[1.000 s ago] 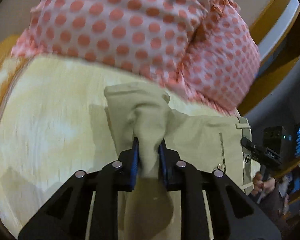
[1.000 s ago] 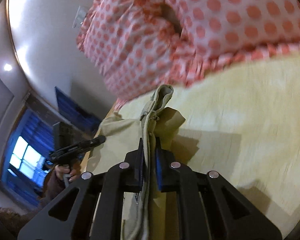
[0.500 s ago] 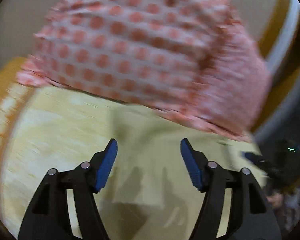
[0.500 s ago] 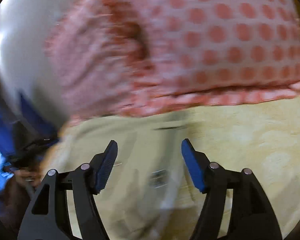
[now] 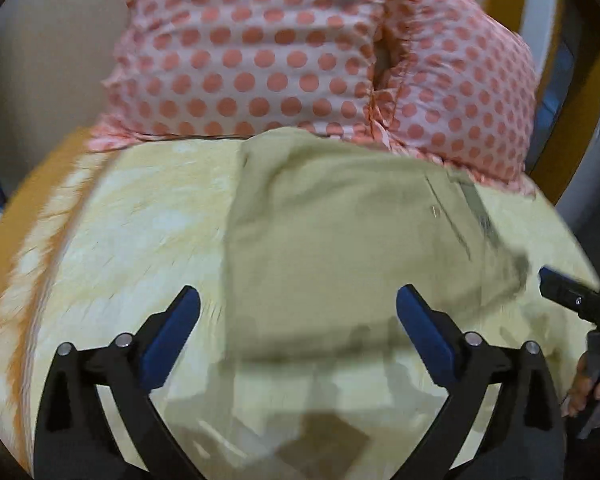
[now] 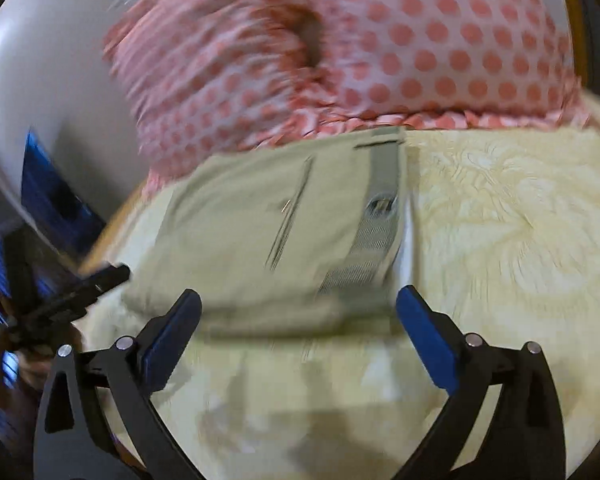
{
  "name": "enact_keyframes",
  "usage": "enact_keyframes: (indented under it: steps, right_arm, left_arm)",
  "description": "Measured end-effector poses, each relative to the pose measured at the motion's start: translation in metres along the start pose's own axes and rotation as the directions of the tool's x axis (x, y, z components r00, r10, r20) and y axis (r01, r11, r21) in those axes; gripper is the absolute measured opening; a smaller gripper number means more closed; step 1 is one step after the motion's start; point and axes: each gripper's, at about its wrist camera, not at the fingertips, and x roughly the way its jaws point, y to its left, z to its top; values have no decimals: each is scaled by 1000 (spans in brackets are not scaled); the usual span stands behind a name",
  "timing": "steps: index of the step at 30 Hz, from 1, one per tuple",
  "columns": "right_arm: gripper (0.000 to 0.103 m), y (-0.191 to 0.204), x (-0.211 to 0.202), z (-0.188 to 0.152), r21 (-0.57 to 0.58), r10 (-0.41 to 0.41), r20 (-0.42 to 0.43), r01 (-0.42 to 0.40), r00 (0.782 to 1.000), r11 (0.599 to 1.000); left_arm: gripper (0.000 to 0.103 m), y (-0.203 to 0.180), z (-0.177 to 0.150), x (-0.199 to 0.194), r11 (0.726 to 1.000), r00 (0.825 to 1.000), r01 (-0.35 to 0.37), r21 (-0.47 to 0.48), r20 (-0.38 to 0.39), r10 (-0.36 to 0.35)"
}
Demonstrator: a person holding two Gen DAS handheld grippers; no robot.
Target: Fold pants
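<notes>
The khaki pants (image 5: 332,232) lie folded flat on the pale yellow bedspread (image 5: 132,232), just in front of the pillows. In the right wrist view the pants (image 6: 260,236) show their grey waistband (image 6: 376,216) on the right side. My left gripper (image 5: 298,316) is open and empty, held above the near edge of the pants. My right gripper (image 6: 298,316) is open and empty, also over the near edge of the fold. The other gripper shows at the right edge of the left wrist view (image 5: 572,300).
Two pink polka-dot pillows (image 5: 284,52) lean against the wall behind the pants; they also show in the right wrist view (image 6: 420,40). The yellow bedspread (image 6: 500,220) spreads to either side. An orange bed border (image 5: 16,240) runs along the left.
One second ago both grippers were shut on the lifted pants. They opened and let go, the pants dropped flat, and both grippers have since pulled back.
</notes>
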Motion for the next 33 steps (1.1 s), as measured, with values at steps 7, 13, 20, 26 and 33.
enact_keyframes:
  steps: [7,13,20,26,33]
  right_arm:
    - [102,37,20,-50,-79,-194,10,194,981,978]
    - [102,45,19,-63,-79,-252,13,252,968,965]
    - [102,52,15,-78,-112,-291,63,296,955,949]
    - [102,51,15,-76,-114,-291,63,296,955,948]
    - [102,52,16,-75,-111,-294,62,299,954,948]
  left_arm:
    - [101,-13,-67,-6,995,994,-101,6,-51,101]
    - [101,-19,-80,-9,992,992,-121,36,-23,122]
    - [101,-19,-88,-13,993,993,-115,35,27,115]
    - [101,-20,-88,-12,992,992,-121,29,38,120]
    - [101,-20,-89,-12,992,992,-121,29,40,120]
